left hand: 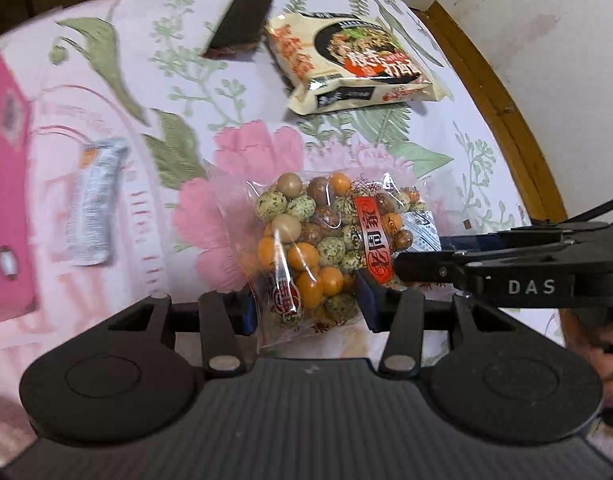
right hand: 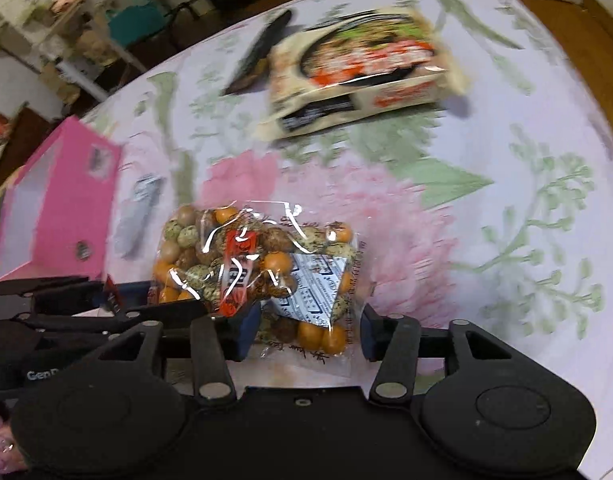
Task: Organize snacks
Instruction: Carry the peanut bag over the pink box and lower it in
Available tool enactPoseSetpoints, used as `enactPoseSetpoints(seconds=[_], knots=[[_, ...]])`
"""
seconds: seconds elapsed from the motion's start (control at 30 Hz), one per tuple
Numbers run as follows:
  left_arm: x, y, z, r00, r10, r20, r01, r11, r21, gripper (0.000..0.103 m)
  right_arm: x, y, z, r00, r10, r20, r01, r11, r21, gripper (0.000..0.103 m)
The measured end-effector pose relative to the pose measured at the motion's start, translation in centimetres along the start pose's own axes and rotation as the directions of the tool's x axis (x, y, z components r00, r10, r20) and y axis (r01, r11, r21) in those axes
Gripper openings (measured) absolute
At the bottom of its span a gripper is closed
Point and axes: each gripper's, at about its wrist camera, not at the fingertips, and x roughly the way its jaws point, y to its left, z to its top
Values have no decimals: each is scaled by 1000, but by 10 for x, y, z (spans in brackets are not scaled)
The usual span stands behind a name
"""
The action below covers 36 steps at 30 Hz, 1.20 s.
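A clear bag of coated nuts (left hand: pixel 306 240) with a red label hangs over the floral cloth. My left gripper (left hand: pixel 306 308) is shut on its lower end, both blue pads pressing into the plastic. My right gripper (left hand: pixel 402 266) reaches in from the right beside the bag's white label. In the right wrist view the same bag (right hand: pixel 258 264) lies between my right gripper's (right hand: pixel 304 332) fingers, with a gap at the right pad, so it stands open. My left gripper (right hand: pixel 138 300) shows at the left there, against the bag's edge.
A cream noodle packet (left hand: pixel 358 64) and a dark flat packet (left hand: pixel 242 20) lie at the far side. A silver sachet (left hand: pixel 92 204) lies left, beside a pink box (left hand: pixel 6 200). The wooden table edge (left hand: pixel 506 92) curves along the right. A hand (left hand: pixel 610 360) holds the right gripper.
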Motion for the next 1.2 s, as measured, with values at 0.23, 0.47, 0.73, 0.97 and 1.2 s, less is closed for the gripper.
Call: enactPoseSetpoints(seconds=[0.23, 0.47, 0.73, 0.97, 1.2], knots=[[-53, 25, -7, 997, 41, 64, -39, 999, -18, 45, -14, 45, 2, 997, 77, 1, -77, 995, -64, 59], [-107, 53, -21, 986, 70, 149, -59, 995, -75, 45, -34, 100, 7, 994, 102, 33, -93, 976, -198, 59], [-154, 101, -31, 968, 125, 220, -101, 988, -118, 46, -31, 152, 18, 978, 205, 27, -186, 927, -326, 54], [-189, 176, -31, 966, 108, 234, -59, 976, -210, 46, -19, 215, 39, 968, 247, -29, -235, 867, -439, 40], [-202, 233, -28, 935, 192, 298, -108, 955, -277, 54, 22, 265, 65, 956, 280, -81, -287, 854, -434, 30]])
